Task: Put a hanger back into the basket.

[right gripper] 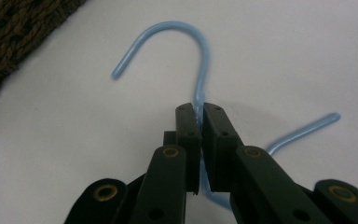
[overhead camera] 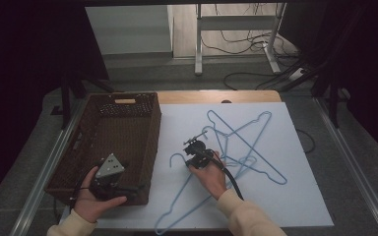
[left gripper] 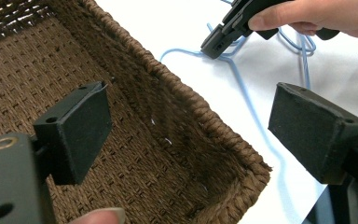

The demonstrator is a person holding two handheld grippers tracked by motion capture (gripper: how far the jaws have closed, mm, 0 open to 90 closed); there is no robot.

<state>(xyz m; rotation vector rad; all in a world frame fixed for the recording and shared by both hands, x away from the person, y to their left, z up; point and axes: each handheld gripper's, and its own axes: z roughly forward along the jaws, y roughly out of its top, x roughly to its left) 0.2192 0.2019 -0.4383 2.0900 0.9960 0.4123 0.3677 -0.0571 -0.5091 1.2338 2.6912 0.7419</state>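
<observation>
Blue wire hanger (right gripper: 200,70) pinched at neck by R gripper (right gripper: 200,121), jaws nearly closed on the wire just below hook, probably for a clean lift w/o snagging the other hangers (overhead camera: 246,142) tangled at its 3 o'clock on white counter (overhead camera: 300,196). L gripper (left gripper: 186,126) jaws wide open, nothing held, hovering over wicker basket (overhead camera: 150,147) at 9 o'clock; looks like the drop spot.
</observation>
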